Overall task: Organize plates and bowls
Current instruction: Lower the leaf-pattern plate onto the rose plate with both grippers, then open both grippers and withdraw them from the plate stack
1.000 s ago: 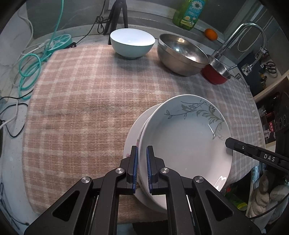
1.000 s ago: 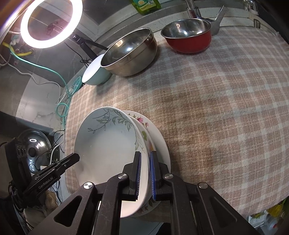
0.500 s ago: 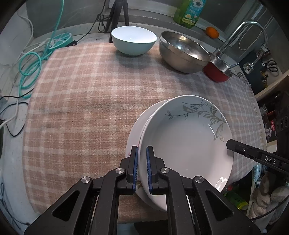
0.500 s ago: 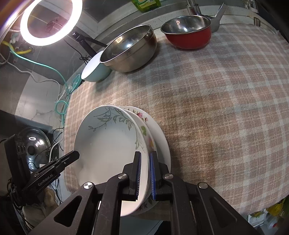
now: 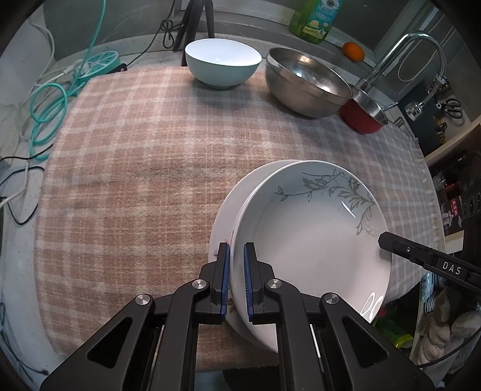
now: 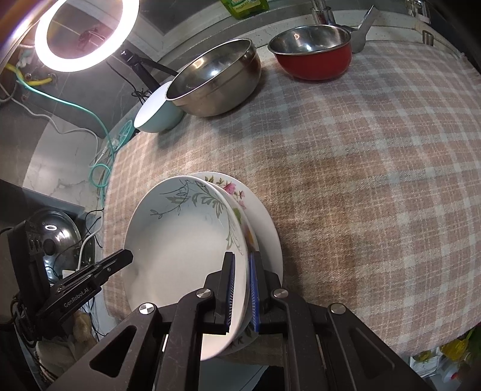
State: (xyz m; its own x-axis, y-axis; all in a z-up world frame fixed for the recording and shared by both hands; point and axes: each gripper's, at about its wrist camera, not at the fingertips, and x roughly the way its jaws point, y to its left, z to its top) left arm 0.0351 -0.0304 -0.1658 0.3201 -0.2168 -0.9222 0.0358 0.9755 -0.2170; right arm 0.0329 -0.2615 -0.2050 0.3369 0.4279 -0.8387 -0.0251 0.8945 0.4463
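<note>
- A plaid cloth [image 5: 150, 168] is covering the kitchen counter, a teal bowl [image 5: 222, 64], steel bowl [image 5: 306, 81] and red pot [image 5: 362, 115] lining its far edge
- The left gripper [image 5: 237, 264] is clamping the leaf-patterned plate [image 5: 309, 240] by its rim
- The right gripper [image 6: 241, 270] is pinching the opposite rim, the plate tilting over a floral plate [image 6: 264, 222] near the cloth's front edge

White letters "DAS" stand on the black finger of the right gripper [image 5: 433, 258], seen from the left wrist. "GenRobot.AI" is printed on the left gripper [image 6: 84, 288], seen from the right wrist. The green bottle's [image 5: 312, 21] label is unreadable.
</note>
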